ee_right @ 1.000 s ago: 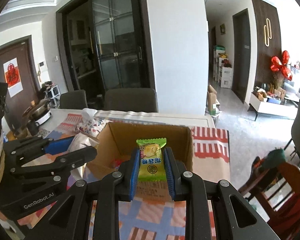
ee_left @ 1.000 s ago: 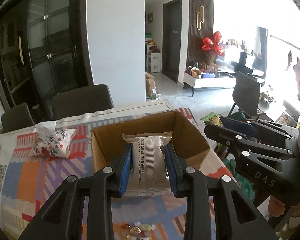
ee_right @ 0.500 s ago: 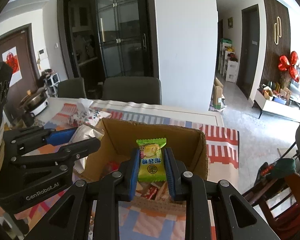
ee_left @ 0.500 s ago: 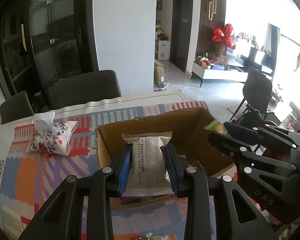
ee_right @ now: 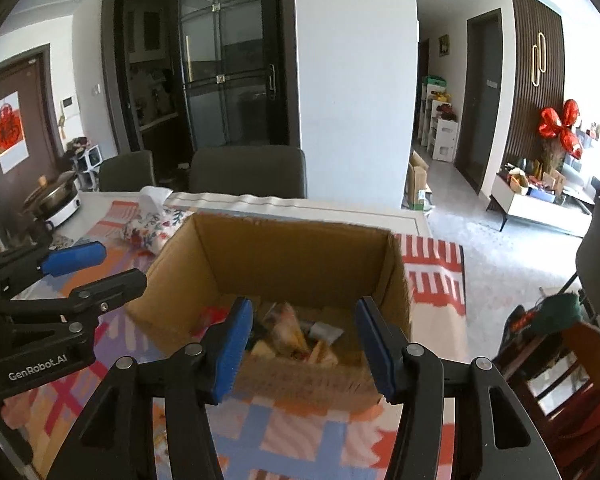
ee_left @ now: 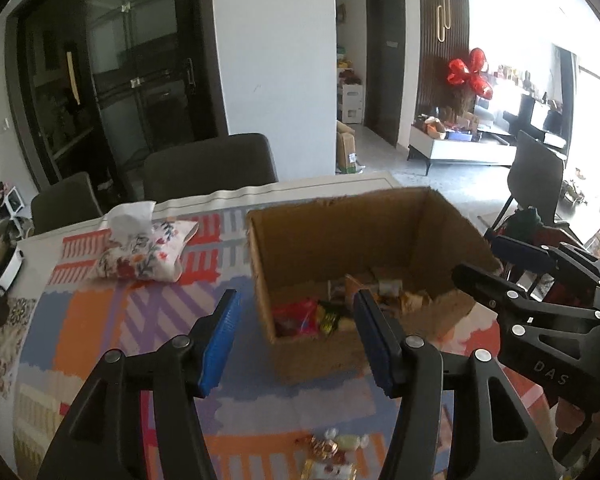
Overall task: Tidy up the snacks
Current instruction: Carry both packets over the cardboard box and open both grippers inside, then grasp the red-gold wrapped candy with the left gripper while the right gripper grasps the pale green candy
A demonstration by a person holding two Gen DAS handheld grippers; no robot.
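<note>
An open cardboard box [ee_left: 320, 236] stands on the patterned tablecloth and holds several snack packets [ee_left: 300, 318]. It also shows in the right wrist view [ee_right: 284, 248], with snacks [ee_right: 288, 332] on its floor. My left gripper [ee_left: 296, 338] is open and empty above the box's near left edge. My right gripper [ee_right: 300, 346] is open and empty above the box's near edge. Each gripper shows in the other's view, the right one [ee_left: 540, 312] by the box's right side, the left one [ee_right: 60, 292] by its left side.
A floral tissue pouch [ee_left: 144, 248] lies left of the box. Several loose wrapped candies [ee_left: 332, 452] lie on the cloth near me. A cooking pot [ee_right: 54, 200] stands at the table's far left. Dark chairs [ee_left: 208, 164] stand behind the table, another chair [ee_right: 560, 360] at the right.
Both grippers have opened. The white packet has left my left gripper and the green packet my right gripper; both grippers are empty over the box.
</note>
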